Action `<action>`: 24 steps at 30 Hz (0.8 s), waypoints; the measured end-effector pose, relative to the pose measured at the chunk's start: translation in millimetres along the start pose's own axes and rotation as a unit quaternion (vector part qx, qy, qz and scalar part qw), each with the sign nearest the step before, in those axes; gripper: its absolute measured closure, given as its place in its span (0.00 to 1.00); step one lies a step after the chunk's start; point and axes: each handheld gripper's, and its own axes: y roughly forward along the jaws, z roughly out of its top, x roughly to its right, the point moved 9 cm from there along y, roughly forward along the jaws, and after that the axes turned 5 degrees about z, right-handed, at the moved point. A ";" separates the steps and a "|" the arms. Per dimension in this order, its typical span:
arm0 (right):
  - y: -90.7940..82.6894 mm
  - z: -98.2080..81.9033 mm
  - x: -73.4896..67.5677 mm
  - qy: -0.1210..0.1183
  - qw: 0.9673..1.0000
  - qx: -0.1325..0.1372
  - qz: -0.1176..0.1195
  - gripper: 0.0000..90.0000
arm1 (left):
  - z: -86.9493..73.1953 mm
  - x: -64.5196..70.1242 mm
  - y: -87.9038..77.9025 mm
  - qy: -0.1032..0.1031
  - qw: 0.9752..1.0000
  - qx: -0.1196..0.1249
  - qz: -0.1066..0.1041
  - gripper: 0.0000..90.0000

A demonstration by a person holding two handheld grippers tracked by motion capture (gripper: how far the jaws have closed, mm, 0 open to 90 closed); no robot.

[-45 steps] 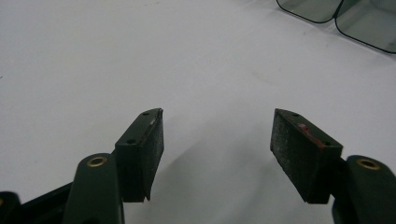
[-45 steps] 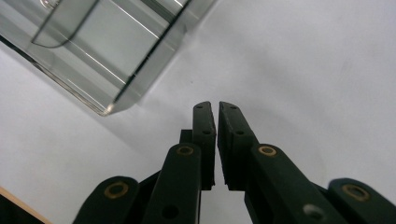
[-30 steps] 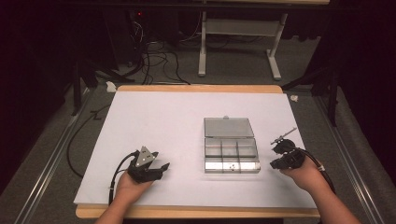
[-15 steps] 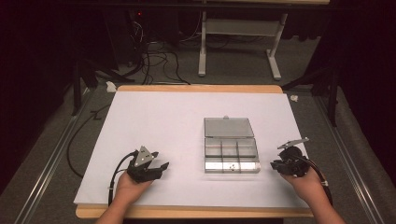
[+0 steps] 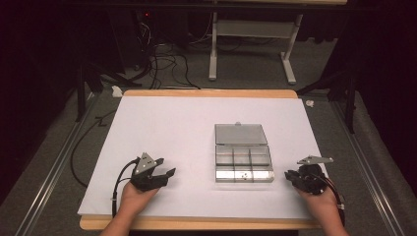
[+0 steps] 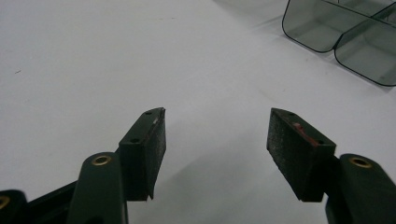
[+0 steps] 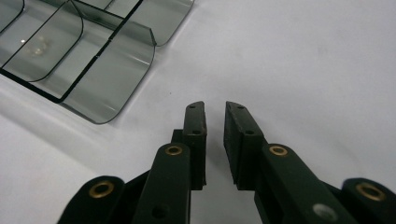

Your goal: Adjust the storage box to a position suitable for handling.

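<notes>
A white sheet (image 5: 187, 142) covers the table from edge to edge. On it, toward the near right, lies a clear plastic compartment box (image 5: 243, 156) with its lid (image 5: 240, 133) swung open flat toward the far edge.

The box is probably light, rigid and smooth, so it may skate on the sheet if you nudge it. Its thin walls look brittle. A sound hold would be a jaw on either side of an outer wall or a divider, not the curved corners.

Your left gripper (image 5: 164, 172) rests near the near left corner, well apart from the box, jaws spread wide with nothing between them. Your right gripper (image 5: 290, 175) sits just beside the box's near right corner, jaws drawn almost together, a narrow gap left, grasping nothing.

The high view gives you the whole layout and both hands. The right gripper view brings you the rounded compartment walls (image 7: 112, 60) up close, with small pale pieces (image 7: 39, 44) in one cell, too blurred to identify.
</notes>
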 end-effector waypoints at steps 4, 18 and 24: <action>4.0 -2.1 -2.4 0.008 1.000 0.030 0.000 0.86 | 1.4 -1.6 -3.0 -0.009 1.000 0.004 0.001 0.42; 11.1 18.4 -0.5 0.015 0.997 0.076 -0.004 0.77 | 19.9 -6.0 -0.7 -0.057 0.998 0.002 0.014 0.42; 13.6 32.4 1.6 0.016 0.996 0.086 -0.001 0.74 | 32.3 1.3 7.1 -0.066 0.998 0.000 0.008 0.42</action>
